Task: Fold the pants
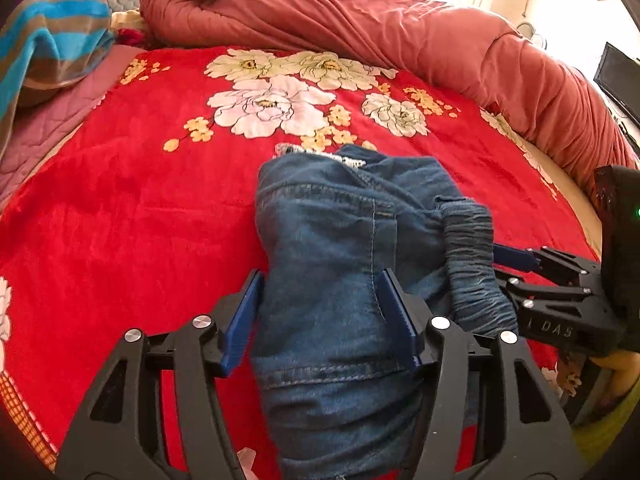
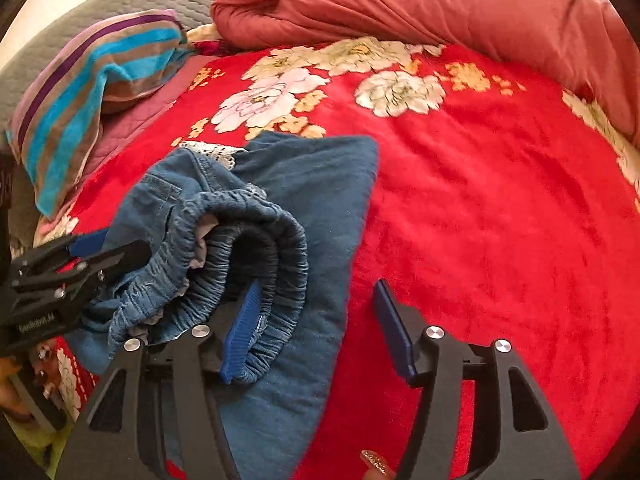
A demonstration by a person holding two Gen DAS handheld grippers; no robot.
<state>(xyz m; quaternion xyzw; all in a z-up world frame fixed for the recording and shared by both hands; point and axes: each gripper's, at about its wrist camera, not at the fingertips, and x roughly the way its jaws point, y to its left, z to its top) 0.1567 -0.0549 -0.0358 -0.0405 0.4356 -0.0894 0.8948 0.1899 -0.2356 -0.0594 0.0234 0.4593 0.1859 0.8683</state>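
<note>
Left gripper (image 1: pixel 324 316) wide astride jeans (image 1: pixel 344 248) | right gripper (image 2: pixel 320 328) wide, one finger (image 2: pixel 240 332) inside waistband (image 2: pixel 256 240) | risk: waistband snagging, undoing fold on blanket (image 2: pixel 500 220)

The left gripper (image 1: pixel 322 316) points forward with its blue-padded fingers (image 1: pixel 245 320) spread wide, one on each side of a fold of denim that passes between them without being pinched. The right gripper (image 2: pixel 320 330) also stands wide apart; its left finger (image 2: pixel 242 330) is tucked inside the gathered waistband, while its right finger (image 2: pixel 394 330) is free. From the left wrist view, the right gripper reaches in from the right side.
</note>
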